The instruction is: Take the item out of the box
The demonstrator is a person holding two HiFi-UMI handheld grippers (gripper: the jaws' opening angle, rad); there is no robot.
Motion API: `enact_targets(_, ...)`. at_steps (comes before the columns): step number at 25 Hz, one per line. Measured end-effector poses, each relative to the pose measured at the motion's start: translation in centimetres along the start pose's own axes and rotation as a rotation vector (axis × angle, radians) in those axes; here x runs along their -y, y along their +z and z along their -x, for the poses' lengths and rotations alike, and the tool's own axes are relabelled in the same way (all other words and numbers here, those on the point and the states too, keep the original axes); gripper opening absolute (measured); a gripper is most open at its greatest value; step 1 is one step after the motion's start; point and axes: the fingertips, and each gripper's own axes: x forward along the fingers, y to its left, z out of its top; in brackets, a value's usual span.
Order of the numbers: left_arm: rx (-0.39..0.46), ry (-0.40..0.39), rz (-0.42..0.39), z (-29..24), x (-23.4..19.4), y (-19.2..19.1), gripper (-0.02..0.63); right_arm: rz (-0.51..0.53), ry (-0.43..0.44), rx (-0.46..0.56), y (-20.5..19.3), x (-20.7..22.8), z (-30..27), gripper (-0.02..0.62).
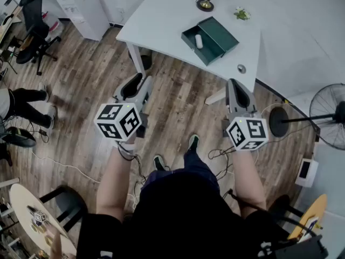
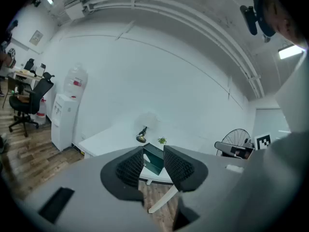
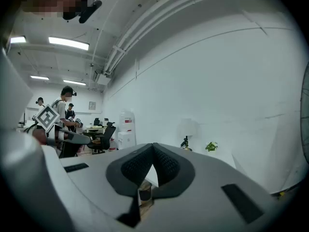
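A dark green box [image 1: 210, 39] lies open on the white table [image 1: 161, 15], with a small white cylinder [image 1: 199, 41] inside it. Both grippers hang over the wooden floor, short of the table's near edge. My left gripper [image 1: 141, 80] is open and empty. In the left gripper view the box [image 2: 154, 162] shows through the gap of the left gripper [image 2: 153, 149]. My right gripper [image 1: 233, 82] is shut on nothing. In the right gripper view the right gripper [image 3: 153, 147] has its pads meeting at the tips.
On the table stand a small plant [image 1: 241, 14] and a dark ornament [image 1: 205, 3]. A water dispenser [image 1: 83, 9] and an office chair [image 1: 32, 20] are at the far left, a floor fan [image 1: 329, 117] at the right. Cables cross the floor. A seated person's legs [image 1: 27, 104] show at left.
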Motion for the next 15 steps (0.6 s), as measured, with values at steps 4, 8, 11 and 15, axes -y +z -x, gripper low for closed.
enact_targets(4, 0.018, 0.016, -0.049, 4.1, 2.1, 1.2, 0.127, 0.002, 0.006, 0.0, 1.5, -1.8, 3.5, 0.003)
enact_targets(8, 0.046, 0.024, -0.071, 5.4, 4.0, 2.4, 0.124, -0.011, 0.008, 0.02, 2.7, -1.8, 5.7, 0.003)
enact_targets(11, 0.051, 0.027, -0.078, 5.6, 5.3, 2.8, 0.119, -0.01, 0.012, 0.036, 3.7, -1.7, 7.0, 0.003)
enact_targets(15, 0.053, 0.027, -0.095, 4.2, 8.3, 2.7, 0.117, -0.032, 0.027, 0.054, 4.0, 0.2, 7.8, 0.004)
